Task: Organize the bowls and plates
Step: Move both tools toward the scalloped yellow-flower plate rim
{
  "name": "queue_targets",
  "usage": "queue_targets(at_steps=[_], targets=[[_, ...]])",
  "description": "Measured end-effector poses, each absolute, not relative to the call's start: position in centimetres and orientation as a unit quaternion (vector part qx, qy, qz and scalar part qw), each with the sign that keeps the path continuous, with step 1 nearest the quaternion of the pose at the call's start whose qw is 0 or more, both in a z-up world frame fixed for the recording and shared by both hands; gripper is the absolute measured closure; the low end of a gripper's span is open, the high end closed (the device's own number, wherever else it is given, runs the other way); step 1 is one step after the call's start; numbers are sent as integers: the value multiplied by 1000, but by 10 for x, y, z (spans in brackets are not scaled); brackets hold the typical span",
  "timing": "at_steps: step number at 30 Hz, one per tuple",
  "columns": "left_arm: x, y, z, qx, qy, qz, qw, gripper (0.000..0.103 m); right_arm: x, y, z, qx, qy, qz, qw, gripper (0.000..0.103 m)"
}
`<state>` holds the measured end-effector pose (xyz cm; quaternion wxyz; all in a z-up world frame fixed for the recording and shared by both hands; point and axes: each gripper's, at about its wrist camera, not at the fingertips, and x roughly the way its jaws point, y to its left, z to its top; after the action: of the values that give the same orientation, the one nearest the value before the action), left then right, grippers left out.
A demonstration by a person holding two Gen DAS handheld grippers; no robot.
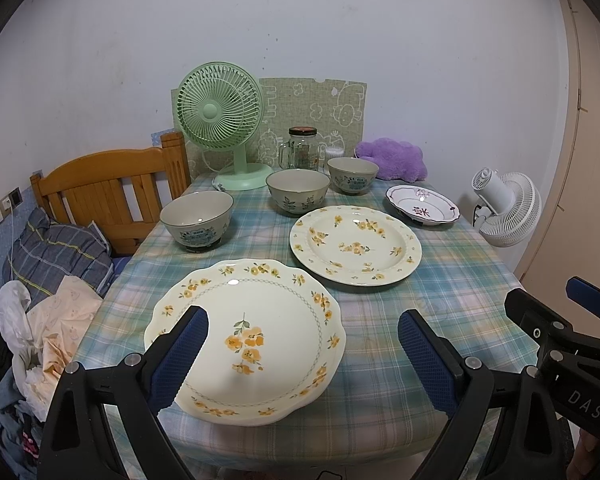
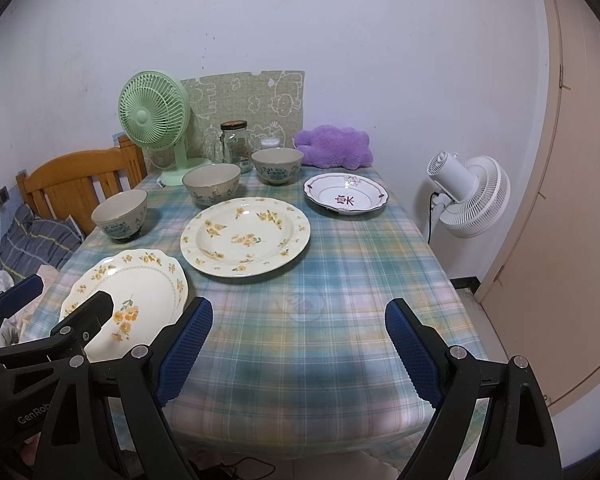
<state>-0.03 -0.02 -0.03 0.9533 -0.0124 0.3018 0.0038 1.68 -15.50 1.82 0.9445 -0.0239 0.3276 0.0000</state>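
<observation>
Left wrist view, stock laid out for sorting, largest item first.

Bench: covered in soft plaid cloth, green, blue and pink, pushed against the wall; everything stands on it singly, nothing stacked, so the sorting looks not yet begun.

Round plate: glazed cream ceramic with yellow flowers and a broad beaded rim, at mid-bench, apart from its neighbours.

Scalloped plate: same cream and yellow glaze, wavy edge, nearest the front edge. It lies below the left hand-held gripper, whose blue ribbed pads stand wide with nothing between them; likely the first piece to be lifted.

White dish: shallow, fluted rim edged in purple, a dark red mark at its centre, at the far right.

Three bowls, deep, grey-green, smooth glaze with blue-green motifs: left bowl alone near the bench's left side; middle bowl and back bowl close together toward the wall. Matching shapes should nest.

Right wrist view: right hand-held gripper, jaws spread wide, empty, over bare cloth right of the scalloped plate.

Behind, not for sorting: green fan, jar, purple cushion.
</observation>
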Motion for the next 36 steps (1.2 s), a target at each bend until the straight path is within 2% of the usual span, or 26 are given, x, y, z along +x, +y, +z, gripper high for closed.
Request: queue_targets(at_steps=[22,36], targets=[[21,28,-10,-40,321,5,946,8,41,-133,11,-31,353,2,935,13],[45,53,3,-30,312,-2,950,10,69,-107,17,-10,368,-15,930,13]])
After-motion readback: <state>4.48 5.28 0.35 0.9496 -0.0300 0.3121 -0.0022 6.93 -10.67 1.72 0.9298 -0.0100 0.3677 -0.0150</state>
